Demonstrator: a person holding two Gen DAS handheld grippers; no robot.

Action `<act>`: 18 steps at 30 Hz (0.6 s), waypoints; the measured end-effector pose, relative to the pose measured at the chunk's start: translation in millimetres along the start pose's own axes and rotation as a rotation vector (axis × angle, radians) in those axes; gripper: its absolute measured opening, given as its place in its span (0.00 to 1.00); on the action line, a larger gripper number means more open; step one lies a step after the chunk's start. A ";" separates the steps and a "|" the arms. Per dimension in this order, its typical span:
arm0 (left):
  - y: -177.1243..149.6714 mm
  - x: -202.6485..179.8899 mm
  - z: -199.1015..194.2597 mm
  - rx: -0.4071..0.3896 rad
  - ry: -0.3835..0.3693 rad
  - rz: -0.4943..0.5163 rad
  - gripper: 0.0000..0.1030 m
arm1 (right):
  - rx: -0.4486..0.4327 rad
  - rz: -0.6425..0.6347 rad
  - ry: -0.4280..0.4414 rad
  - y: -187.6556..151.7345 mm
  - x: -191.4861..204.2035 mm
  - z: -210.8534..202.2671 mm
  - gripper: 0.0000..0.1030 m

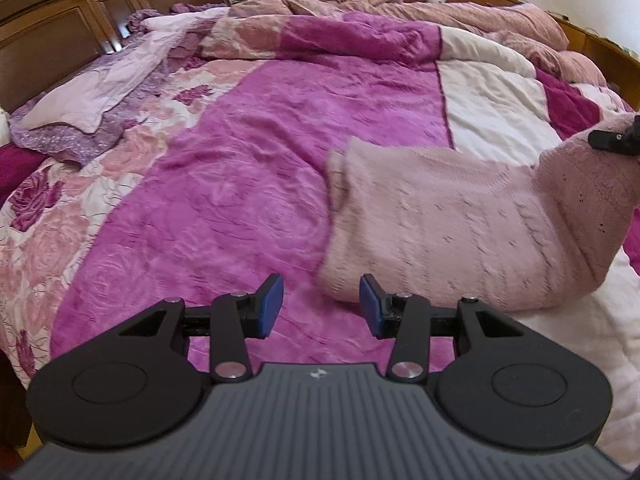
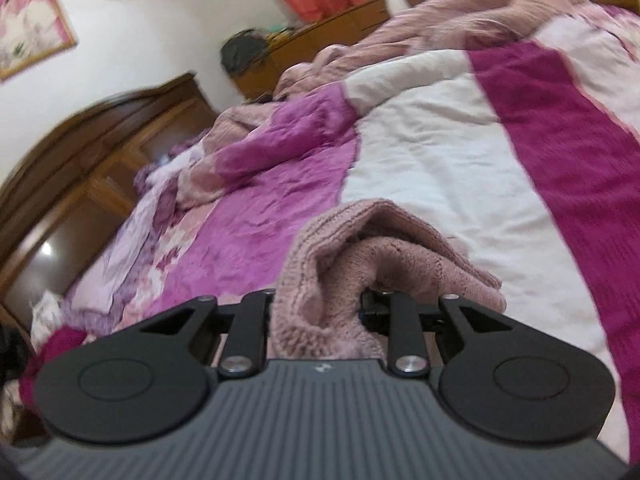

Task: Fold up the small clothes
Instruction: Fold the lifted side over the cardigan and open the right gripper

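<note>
A small pale pink knitted garment [image 1: 452, 220] lies on the bed's magenta quilt [image 1: 248, 168], its right end pulled up off the bed. That raised end hangs from my right gripper [image 1: 612, 140], seen as a black tip at the right edge of the left wrist view. In the right wrist view the bunched pink knit [image 2: 344, 264] fills the space between the jaws of my right gripper [image 2: 320, 304], which is shut on it. My left gripper [image 1: 322, 306] hovers just in front of the garment's near left corner, open, with nothing between its blue pads [image 1: 270, 304].
The bed carries a rumpled pink duvet [image 1: 400, 4] at the far side and a lilac pillow [image 1: 92, 92] at the left. A dark wooden headboard [image 1: 52, 40] rises behind the pillow. A white quilt panel [image 1: 492, 104] lies beyond the garment.
</note>
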State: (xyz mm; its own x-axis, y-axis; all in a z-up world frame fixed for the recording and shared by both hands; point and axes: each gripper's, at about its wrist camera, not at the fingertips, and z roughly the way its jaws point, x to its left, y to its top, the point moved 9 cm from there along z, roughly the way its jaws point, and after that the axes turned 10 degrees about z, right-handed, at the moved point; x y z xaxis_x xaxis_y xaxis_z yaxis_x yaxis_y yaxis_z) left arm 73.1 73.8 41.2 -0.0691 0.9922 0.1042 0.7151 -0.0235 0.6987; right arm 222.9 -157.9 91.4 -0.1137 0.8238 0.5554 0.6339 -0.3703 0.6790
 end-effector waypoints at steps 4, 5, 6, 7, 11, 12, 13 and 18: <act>1.4 19.0 1.1 -0.003 0.017 -0.018 0.49 | 0.037 -0.082 0.021 -13.5 43.0 18.5 0.26; 1.4 23.1 1.7 -0.003 0.020 -0.021 0.49 | 0.048 -0.102 0.025 -18.7 51.9 24.3 0.26; 1.1 26.5 2.4 -0.003 0.023 -0.024 0.49 | 0.062 -0.125 0.026 -26.0 61.0 32.2 0.26; 0.6 30.1 3.2 -0.002 0.026 -0.026 0.49 | 0.077 -0.140 0.025 -32.2 67.1 38.8 0.26; -3.2 39.2 7.2 0.007 0.033 -0.024 0.49 | 0.166 -0.196 0.006 -71.4 81.3 72.7 0.26; -4.6 41.0 8.0 0.010 0.037 -0.028 0.49 | 0.191 -0.210 -0.006 -82.1 82.1 82.0 0.26; -5.8 43.1 8.4 0.009 0.040 -0.035 0.49 | 0.214 -0.225 -0.021 -92.4 81.8 90.6 0.26; -6.6 53.1 5.0 -0.008 0.043 -0.055 0.49 | 0.239 -0.265 -0.059 -114.7 85.1 103.0 0.26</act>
State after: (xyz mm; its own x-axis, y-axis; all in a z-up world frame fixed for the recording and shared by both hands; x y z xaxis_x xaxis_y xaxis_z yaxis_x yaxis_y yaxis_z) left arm 68.2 127.3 38.5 -0.1383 0.9858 0.0953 0.7035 0.0301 0.7100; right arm 219.3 -1.1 11.4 -0.2581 0.9038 0.3413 0.7502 -0.0351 0.6603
